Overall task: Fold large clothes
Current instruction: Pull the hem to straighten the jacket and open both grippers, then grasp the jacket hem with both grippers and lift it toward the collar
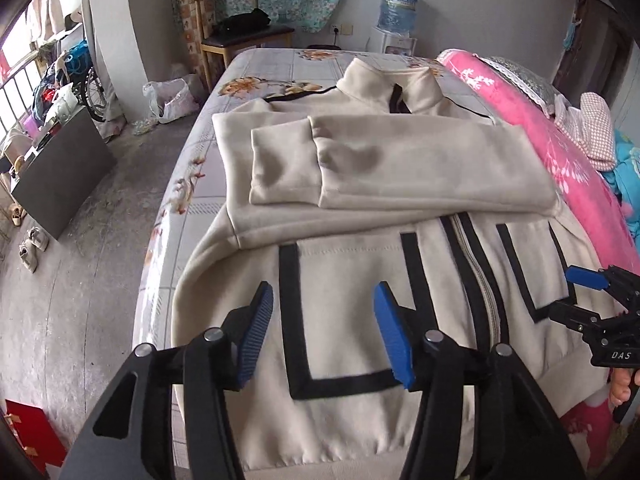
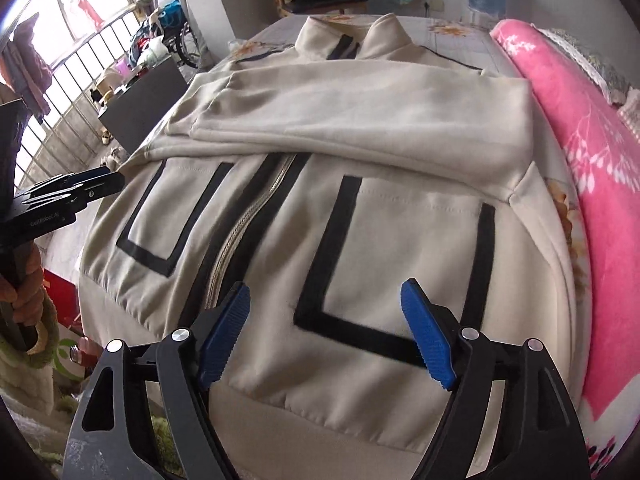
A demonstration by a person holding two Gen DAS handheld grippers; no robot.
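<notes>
A cream zip-up jacket (image 1: pixel 360 168) (image 2: pixel 360 128) with black trim lies front-up on the bed, collar at the far end. Both sleeves are folded across its chest. My left gripper (image 1: pixel 324 300) hovers open over the lower left pocket panel (image 1: pixel 344 300), nothing between its blue pads. My right gripper (image 2: pixel 326 296) hovers open over the lower right pocket panel (image 2: pixel 400 260), beside the zipper (image 2: pixel 248 216), also empty. Each gripper shows at the edge of the other's view: the right gripper (image 1: pixel 588 280) and the left gripper (image 2: pixel 100 180). The jacket's hem lies nearest me.
The bed (image 1: pixel 264 68) carries a floral sheet. A pink blanket (image 1: pixel 520 120) (image 2: pixel 580 160) is heaped along its right side. A wooden chair (image 1: pixel 240 32) and a water dispenser (image 1: pixel 396 20) stand beyond the bed's far end. A dark cabinet (image 1: pixel 60 176) and shoes (image 1: pixel 32 248) sit on the floor at left.
</notes>
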